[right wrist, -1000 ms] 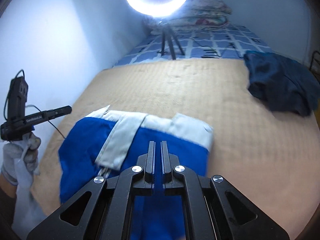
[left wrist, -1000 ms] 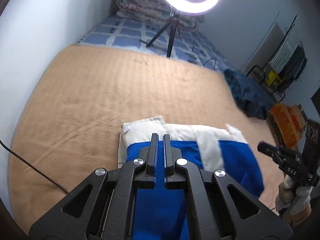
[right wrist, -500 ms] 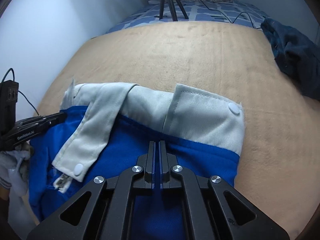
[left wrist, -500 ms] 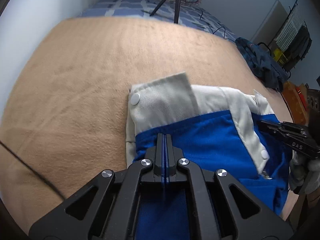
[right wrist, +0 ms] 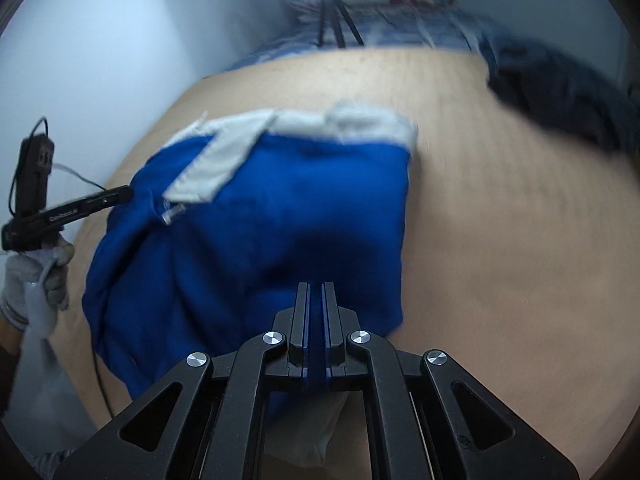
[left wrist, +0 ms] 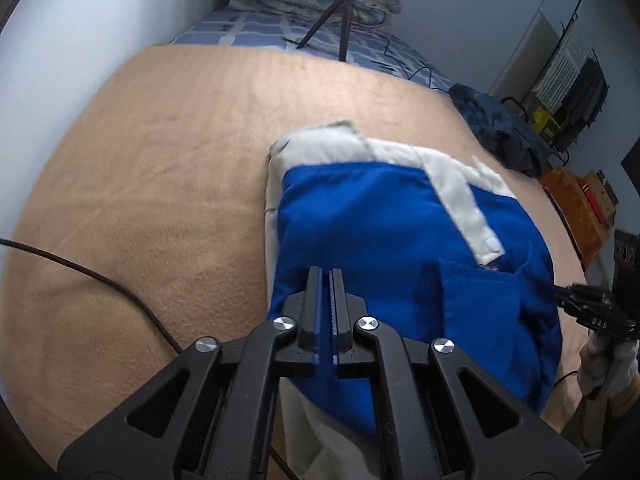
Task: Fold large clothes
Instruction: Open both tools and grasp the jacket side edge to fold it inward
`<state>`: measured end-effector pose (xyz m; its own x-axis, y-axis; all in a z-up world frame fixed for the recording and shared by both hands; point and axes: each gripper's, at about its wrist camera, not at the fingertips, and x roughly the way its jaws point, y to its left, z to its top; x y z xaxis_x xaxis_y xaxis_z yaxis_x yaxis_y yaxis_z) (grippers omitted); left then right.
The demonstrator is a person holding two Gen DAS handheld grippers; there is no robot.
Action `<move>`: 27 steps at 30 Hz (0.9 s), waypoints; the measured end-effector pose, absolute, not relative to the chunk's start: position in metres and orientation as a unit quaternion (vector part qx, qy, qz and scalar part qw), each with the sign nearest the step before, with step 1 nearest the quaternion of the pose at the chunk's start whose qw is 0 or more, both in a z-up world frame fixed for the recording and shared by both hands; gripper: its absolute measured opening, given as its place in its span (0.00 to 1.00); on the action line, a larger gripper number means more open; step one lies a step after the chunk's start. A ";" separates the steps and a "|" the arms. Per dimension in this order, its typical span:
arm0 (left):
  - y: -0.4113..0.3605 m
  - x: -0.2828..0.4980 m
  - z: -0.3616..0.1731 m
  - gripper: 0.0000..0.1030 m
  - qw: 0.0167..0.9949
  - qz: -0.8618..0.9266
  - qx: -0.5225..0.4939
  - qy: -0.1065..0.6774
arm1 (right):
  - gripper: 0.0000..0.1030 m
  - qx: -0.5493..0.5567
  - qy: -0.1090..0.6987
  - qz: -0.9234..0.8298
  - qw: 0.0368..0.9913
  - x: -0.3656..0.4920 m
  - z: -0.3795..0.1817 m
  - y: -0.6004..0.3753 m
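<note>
- Tan blanket covers the bed; on it lies the blue garment with grey trim.
- Left hand-held gripper and right hand-held gripper each clench blue cloth.
- Lay both corners down level, then smooth.

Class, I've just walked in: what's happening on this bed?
A person holds a gripper in each hand and is folding a blue garment with white trim on a tan blanket. The left gripper and the right gripper are each shut on blue cloth. A dark garment lies farther off.
</note>
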<state>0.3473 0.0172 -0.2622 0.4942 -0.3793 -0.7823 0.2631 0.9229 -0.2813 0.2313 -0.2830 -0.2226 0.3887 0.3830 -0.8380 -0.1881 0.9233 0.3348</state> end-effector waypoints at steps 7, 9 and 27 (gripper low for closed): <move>0.028 0.342 -0.262 0.03 0.853 -0.194 -0.068 0.479 | 0.04 0.111 0.542 0.182 0.813 0.220 -0.223 -0.284; 0.041 0.338 -0.254 0.11 0.851 -0.194 -0.093 0.479 | 0.04 0.106 0.534 0.191 0.817 0.216 -0.209 -0.288; 0.089 0.381 -0.301 0.66 0.720 -0.267 -0.359 0.530 | 0.63 0.193 0.529 0.213 0.799 0.251 -0.230 -0.335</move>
<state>0.3813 0.0888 -0.3010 0.2964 -0.7653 -0.5714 0.0039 0.5992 -0.8006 0.2512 -0.3353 -0.2305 0.3504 0.5447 -0.7620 -0.1356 0.8344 0.5342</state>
